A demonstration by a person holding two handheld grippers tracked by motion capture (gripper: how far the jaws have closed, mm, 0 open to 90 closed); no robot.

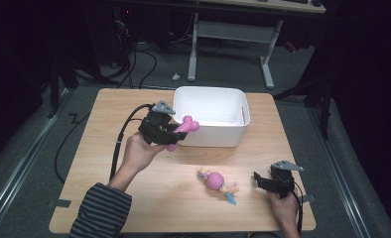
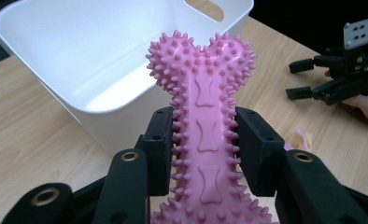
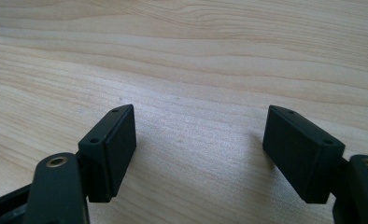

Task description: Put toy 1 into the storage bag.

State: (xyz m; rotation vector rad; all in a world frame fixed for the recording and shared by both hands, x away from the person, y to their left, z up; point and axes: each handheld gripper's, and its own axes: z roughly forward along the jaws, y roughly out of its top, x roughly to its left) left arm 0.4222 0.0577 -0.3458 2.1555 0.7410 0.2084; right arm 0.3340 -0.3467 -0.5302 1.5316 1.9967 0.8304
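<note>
Spiked pink rubber bone toy (image 2: 205, 135) clamped in the left claw (image 1: 176, 133), beside the empty white plastic tub (image 1: 233, 116) at frame centre.
Drop still pending; pink ball-and-rope toy (image 1: 216, 181) waits on the wooden counter (image 1: 109, 163), right claw (image 3: 201, 154) wide, empty.

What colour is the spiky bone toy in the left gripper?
Pink; the bone toy shows best in the left gripper view.

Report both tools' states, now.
Left tool: shut on the spiky pink rubber bone toy.
Right tool: open, holding nothing.
</note>
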